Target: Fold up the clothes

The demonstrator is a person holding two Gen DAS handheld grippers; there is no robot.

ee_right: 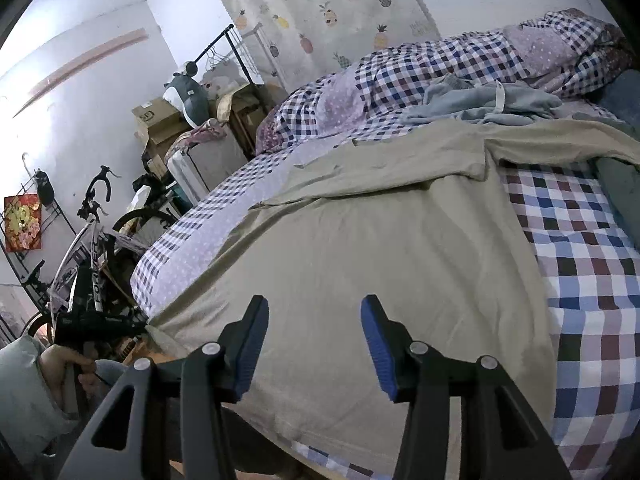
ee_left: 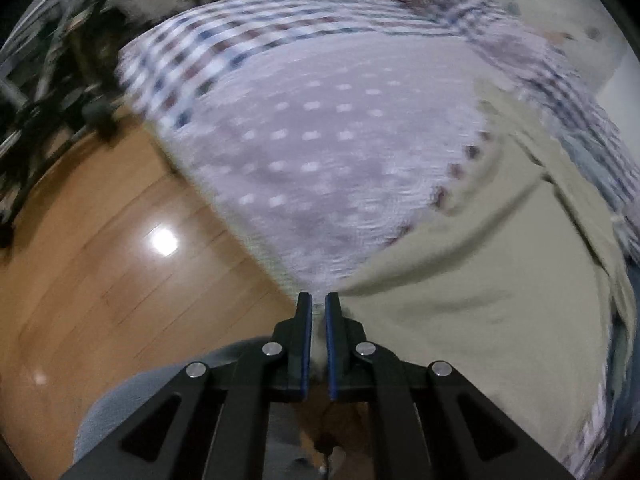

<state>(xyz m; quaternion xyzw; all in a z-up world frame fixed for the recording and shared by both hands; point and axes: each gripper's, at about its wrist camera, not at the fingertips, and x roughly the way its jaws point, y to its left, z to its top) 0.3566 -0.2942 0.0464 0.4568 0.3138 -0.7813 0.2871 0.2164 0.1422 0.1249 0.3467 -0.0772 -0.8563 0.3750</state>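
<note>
A large beige garment (ee_right: 384, 248) lies spread across the bed, reaching its near edge. In the left wrist view the same beige garment (ee_left: 480, 280) fills the right side, and my left gripper (ee_left: 318, 304) is shut on its corner at the bed's edge, cloth pinched between the blue pads. This view is blurred. My right gripper (ee_right: 314, 316) hovers open just above the garment's near part, nothing between its fingers. A light blue-grey garment (ee_right: 492, 104) lies crumpled farther back on the bed.
The bed (ee_right: 592, 264) has a checked and dotted sheet, with a bunched checked quilt (ee_right: 440, 60) at its far end. A bicycle (ee_right: 92, 256), boxes (ee_right: 160, 128) and a clothes rack stand left of the bed. Wooden floor (ee_left: 120, 260) lies left. A hand (ee_right: 68, 364) shows at lower left.
</note>
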